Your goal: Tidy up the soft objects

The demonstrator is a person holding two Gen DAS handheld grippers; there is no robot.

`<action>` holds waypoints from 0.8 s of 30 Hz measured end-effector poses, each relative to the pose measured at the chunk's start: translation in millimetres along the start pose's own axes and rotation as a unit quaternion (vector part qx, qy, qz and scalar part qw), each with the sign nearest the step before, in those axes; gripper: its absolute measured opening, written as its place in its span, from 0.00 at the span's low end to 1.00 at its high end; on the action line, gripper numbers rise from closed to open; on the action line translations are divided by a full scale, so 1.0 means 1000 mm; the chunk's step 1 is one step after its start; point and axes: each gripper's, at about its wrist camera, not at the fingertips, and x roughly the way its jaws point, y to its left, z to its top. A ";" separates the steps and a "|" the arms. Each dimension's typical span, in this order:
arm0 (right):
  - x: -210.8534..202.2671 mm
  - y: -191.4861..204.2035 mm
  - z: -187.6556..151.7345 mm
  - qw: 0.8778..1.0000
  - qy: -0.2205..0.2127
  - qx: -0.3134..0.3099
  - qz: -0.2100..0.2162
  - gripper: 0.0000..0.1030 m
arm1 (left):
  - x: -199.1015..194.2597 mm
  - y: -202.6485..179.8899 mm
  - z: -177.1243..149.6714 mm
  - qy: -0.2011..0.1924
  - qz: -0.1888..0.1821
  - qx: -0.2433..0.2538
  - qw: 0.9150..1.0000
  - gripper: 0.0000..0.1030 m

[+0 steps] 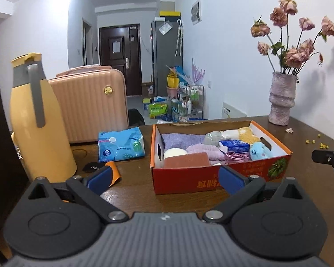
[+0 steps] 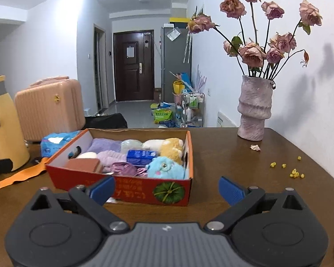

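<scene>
A red and orange cardboard box [image 1: 189, 181] [image 2: 131, 185] sits on the brown table, full of soft things: a blue plush toy [image 1: 261, 151] [image 2: 165, 167], a yellow plush [image 2: 171, 148], purple towels [image 1: 178, 139] [image 2: 104, 144], a brown sponge [image 1: 186, 160] [image 2: 84, 164], a white round pad [image 1: 174, 153] and a blue tissue pack [image 1: 233, 145] [image 2: 140, 156]. My left gripper [image 1: 164, 179] is open and empty just in front of the box. My right gripper [image 2: 167, 189] is open and empty at the box's near right corner. A blue wet-wipe pack [image 1: 120, 143] [image 2: 55, 141] lies left of the box.
A yellow thermos jug [image 1: 39, 120] [image 2: 2, 129] and a pink suitcase [image 1: 91, 102] [image 2: 49, 106] stand at the left. An orange strip [image 2: 22, 174] [image 1: 113, 172] lies left of the box. A vase of dried roses [image 1: 281, 98] [image 2: 255, 106] stands at the back right, with yellow crumbs [image 2: 295, 173] near it.
</scene>
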 end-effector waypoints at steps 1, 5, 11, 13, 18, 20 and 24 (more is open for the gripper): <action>-0.005 0.001 -0.004 1.000 -0.002 0.005 0.001 0.97 | -0.005 0.001 -0.005 0.000 -0.002 -0.006 1.000 1.00; -0.025 0.004 -0.031 1.000 0.002 0.022 0.010 0.97 | -0.020 0.003 -0.030 0.001 -0.009 -0.020 1.000 1.00; -0.057 0.012 -0.082 1.000 0.010 0.024 0.009 0.97 | -0.057 0.006 -0.079 -0.003 -0.006 -0.040 0.999 1.00; -0.073 0.016 -0.098 1.000 0.008 0.026 0.012 0.97 | -0.080 0.007 -0.093 -0.015 -0.004 -0.041 0.999 1.00; -0.119 0.024 -0.133 0.999 0.009 0.036 0.022 0.97 | -0.134 0.010 -0.129 -0.023 -0.009 -0.059 0.998 1.00; -0.137 0.027 -0.145 0.999 0.015 0.042 0.029 0.97 | -0.154 0.013 -0.145 -0.016 -0.007 -0.065 0.998 1.00; -0.174 0.039 -0.166 0.999 0.005 0.035 0.031 0.98 | -0.193 0.020 -0.169 -0.018 0.018 -0.081 0.996 1.00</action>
